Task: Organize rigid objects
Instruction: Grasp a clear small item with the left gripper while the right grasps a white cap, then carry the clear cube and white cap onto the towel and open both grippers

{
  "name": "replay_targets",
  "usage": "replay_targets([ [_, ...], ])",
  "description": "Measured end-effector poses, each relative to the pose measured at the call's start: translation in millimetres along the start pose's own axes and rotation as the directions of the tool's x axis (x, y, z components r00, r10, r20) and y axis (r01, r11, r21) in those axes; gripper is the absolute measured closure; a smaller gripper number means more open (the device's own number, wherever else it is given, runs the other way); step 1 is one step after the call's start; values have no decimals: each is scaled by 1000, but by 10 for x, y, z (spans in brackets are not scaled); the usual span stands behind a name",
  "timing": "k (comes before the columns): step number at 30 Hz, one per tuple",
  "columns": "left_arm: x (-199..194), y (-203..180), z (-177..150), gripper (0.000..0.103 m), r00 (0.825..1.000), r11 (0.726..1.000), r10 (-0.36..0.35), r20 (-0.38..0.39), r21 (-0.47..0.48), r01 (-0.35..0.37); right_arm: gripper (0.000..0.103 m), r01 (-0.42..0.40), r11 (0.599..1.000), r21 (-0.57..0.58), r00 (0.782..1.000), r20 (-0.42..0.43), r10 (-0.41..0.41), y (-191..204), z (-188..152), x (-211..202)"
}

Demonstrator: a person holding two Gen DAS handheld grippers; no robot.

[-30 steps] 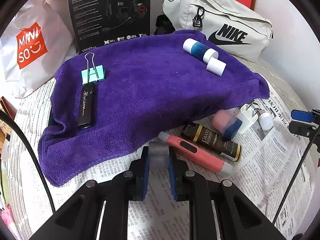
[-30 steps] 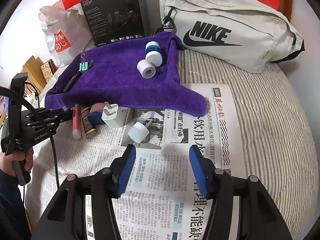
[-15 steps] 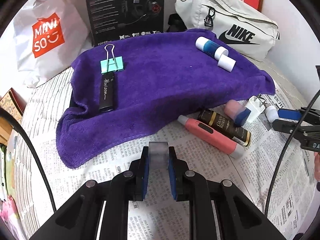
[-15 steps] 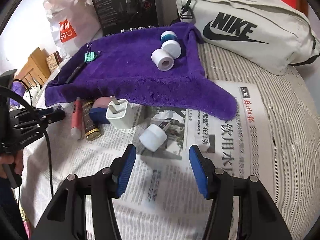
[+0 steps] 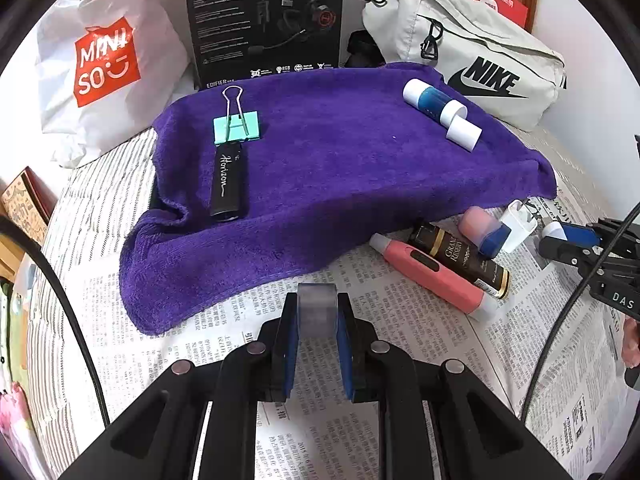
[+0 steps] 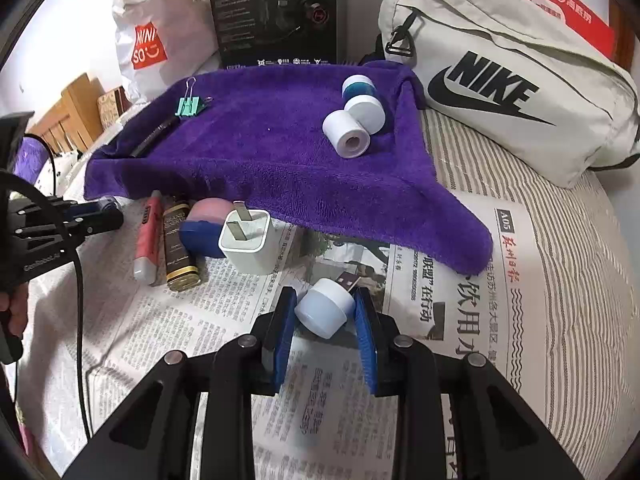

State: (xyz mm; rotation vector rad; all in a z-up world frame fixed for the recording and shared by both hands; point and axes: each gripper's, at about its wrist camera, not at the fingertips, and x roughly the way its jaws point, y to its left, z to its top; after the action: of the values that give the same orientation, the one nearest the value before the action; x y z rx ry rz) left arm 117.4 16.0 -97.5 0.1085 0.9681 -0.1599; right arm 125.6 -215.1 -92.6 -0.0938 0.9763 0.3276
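Observation:
A purple towel (image 5: 320,168) lies on newspaper and holds a teal binder clip (image 5: 237,127), a black tube (image 5: 228,178), a blue-and-white glue stick (image 5: 432,100) and its white cap (image 5: 464,133). My left gripper (image 5: 317,312) is shut on a small grey translucent roll (image 5: 316,307) above the newspaper near the towel's front edge. My right gripper (image 6: 325,308) is closed around a white USB lamp (image 6: 326,307) on the newspaper. A pink pen (image 5: 432,276), black-gold tube (image 5: 460,256), pink-blue eraser (image 5: 482,228) and white charger (image 6: 248,240) lie beside the towel.
A Nike bag (image 6: 512,92), a black headset box (image 5: 264,20) and a Miniso bag (image 5: 104,64) stand behind the towel. Newspaper (image 6: 460,320) covers a striped bed surface. The right gripper also shows at the right edge of the left wrist view (image 5: 580,248).
My right gripper moved forward to the white USB lamp and closed its fingers around it. My left gripper, still holding the grey roll, shifted left and back a little.

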Motion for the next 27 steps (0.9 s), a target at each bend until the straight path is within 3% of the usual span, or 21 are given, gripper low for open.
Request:
replay_targets([
  [13,-73,186,-62,86,1000,999,-8,3,-40,8,74,-14,1000,21,1000,-22,15,-44,7,-80],
  [27,-233,298,1,86,1000,997,-13,22,-73,15,74,-31,1000,2,999,10,30,-21,157,-256],
])
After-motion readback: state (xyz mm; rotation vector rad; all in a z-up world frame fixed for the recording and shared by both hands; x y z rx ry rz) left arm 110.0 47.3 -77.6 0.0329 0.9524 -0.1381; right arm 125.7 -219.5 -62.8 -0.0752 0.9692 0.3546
